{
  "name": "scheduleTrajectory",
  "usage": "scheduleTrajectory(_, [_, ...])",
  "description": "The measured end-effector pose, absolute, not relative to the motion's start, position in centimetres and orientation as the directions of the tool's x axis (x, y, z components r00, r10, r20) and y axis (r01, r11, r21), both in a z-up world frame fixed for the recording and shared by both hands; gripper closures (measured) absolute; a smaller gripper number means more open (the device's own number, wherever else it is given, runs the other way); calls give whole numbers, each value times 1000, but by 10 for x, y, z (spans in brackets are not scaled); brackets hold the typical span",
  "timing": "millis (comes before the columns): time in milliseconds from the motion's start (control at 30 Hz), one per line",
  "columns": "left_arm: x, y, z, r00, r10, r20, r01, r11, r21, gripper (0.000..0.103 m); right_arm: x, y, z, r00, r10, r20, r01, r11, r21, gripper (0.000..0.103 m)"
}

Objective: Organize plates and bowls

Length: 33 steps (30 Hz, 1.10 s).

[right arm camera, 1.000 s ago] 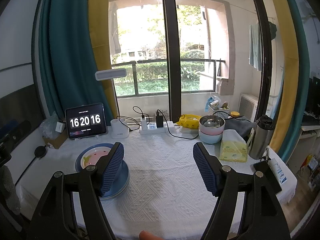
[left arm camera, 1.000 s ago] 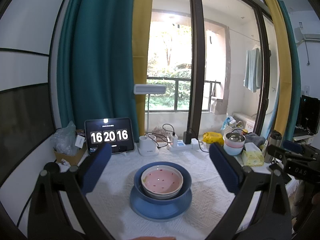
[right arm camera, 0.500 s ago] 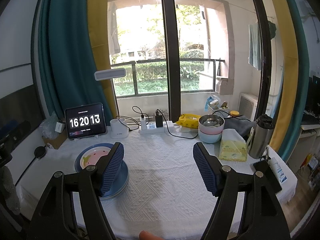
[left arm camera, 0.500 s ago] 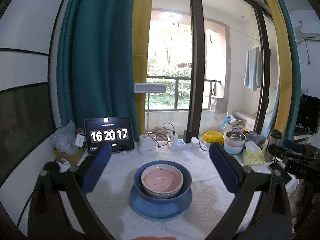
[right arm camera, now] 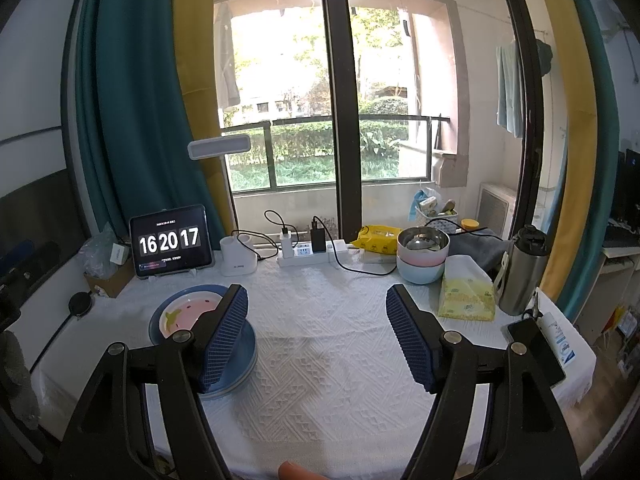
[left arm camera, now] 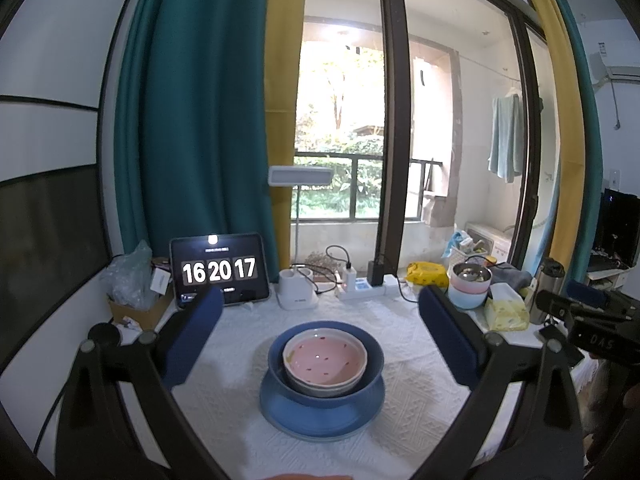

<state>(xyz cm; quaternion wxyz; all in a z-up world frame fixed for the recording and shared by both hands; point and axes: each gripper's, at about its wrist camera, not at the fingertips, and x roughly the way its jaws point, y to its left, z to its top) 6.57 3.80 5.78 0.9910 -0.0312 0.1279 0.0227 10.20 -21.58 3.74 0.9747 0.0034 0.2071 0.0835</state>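
Note:
A pink bowl [left arm camera: 325, 364] sits nested in a blue bowl [left arm camera: 370, 376] on a blue plate [left arm camera: 320, 418] on the white tablecloth. My left gripper [left arm camera: 322, 332] is open and empty, held above and behind this stack. In the right wrist view the same stack [right arm camera: 188, 314] lies at the left, partly hidden by my left finger. My right gripper [right arm camera: 316, 336] is open and empty over the cloth. A second stack of a steel bowl, a pink bowl and a light blue bowl [right arm camera: 422, 256] stands at the back right; it also shows in the left wrist view [left arm camera: 469, 286].
A tablet clock [right arm camera: 170, 242], a white lamp base [right arm camera: 238, 260] and a power strip with cables [right arm camera: 308, 252] line the back edge. A tissue pack [right arm camera: 466, 290], a steel bottle [right arm camera: 522, 272] and a phone [right arm camera: 534, 346] stand at the right.
The clock went from 16:20:16 to 16:20:17. Both grippers stay open and have hardly moved.

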Motion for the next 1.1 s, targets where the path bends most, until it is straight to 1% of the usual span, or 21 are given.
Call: scheduleTrajectory(1100, [69,40,55,967,43,-252,-60,997,-57,4,103,-217,34,899,165,-406,-163,986,39,28])
